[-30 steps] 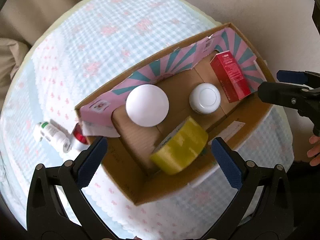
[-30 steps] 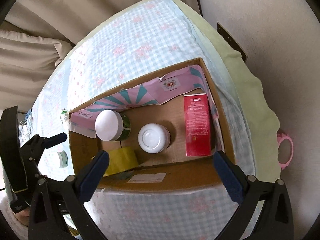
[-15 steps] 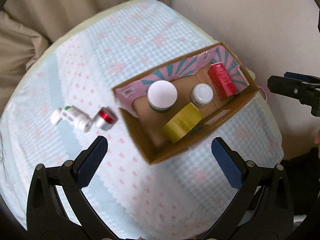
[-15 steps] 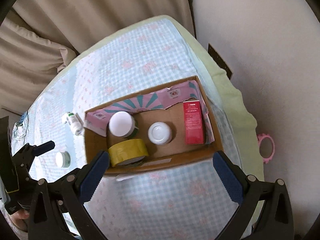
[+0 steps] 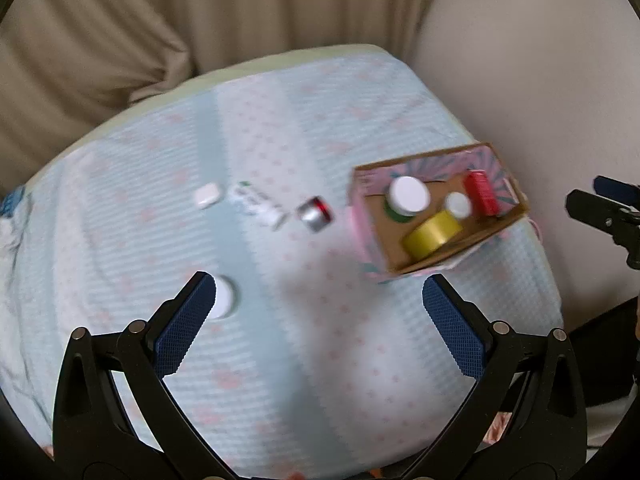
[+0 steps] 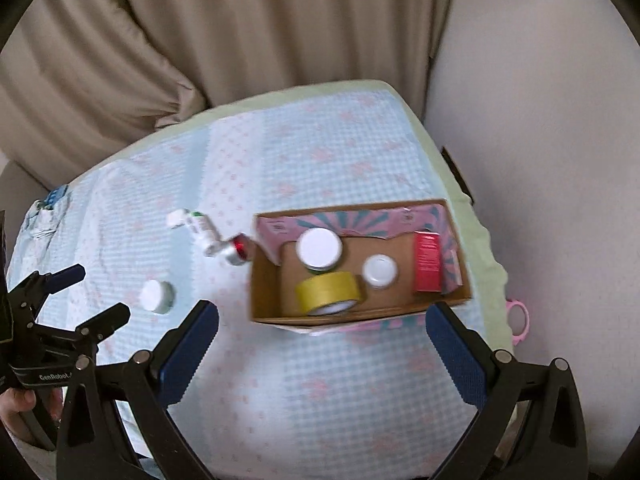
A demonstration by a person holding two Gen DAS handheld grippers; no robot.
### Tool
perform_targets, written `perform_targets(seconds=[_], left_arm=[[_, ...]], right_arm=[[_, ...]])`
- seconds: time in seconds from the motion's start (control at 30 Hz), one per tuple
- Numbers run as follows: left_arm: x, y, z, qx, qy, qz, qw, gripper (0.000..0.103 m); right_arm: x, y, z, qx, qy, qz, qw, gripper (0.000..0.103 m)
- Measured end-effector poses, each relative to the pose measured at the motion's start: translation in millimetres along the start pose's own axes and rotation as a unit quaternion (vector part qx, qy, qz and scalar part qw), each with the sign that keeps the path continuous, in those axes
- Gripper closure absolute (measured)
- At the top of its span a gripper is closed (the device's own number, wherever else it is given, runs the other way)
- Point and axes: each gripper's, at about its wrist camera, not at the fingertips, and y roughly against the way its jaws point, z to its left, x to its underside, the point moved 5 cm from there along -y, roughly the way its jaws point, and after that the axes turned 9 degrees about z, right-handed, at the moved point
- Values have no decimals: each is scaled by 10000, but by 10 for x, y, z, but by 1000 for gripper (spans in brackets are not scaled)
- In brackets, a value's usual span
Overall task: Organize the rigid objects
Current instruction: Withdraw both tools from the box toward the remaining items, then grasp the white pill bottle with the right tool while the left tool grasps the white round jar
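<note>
Both tools, left [image 5: 316, 312] and right [image 6: 320, 336], gaped wide and empty; the small white jar [image 6: 157, 296], at nine o'clock of the box [image 6: 264, 280], wanted a square, centred grip.

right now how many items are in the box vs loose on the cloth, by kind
in the cardboard box:
tape roll: 1
white-lidded jars: 2
red carton: 1
loose on cloth:
small white jar: 1
white bottle: 1
silver-red can: 1
small white case: 1
total: 8

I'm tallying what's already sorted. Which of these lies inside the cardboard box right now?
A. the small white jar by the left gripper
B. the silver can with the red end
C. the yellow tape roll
C: the yellow tape roll sits on the cardboard box floor beside the white-lidded jars.
</note>
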Motion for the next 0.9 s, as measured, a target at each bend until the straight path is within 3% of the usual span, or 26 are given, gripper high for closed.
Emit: perform_targets(seconds=[0.27,0.43,0.67,0.9], left_arm=[[350,137,889,-333,226,-47,9992,0],[497,-18,1314,-224,272,59,9994,0],[595,-464,1702,-119,190,327,9992,0],[671,-1074,1808,-66,157,711,9973,0]], right_arm=[[60,-9,768,29,100,-159,9998,0],[73,-276,1165,-48,-61,52,10000,0],[12,-637,1631,-128,-15,288,9995,0],[-220,-1131,1909,-146,400,536,9977,0]])
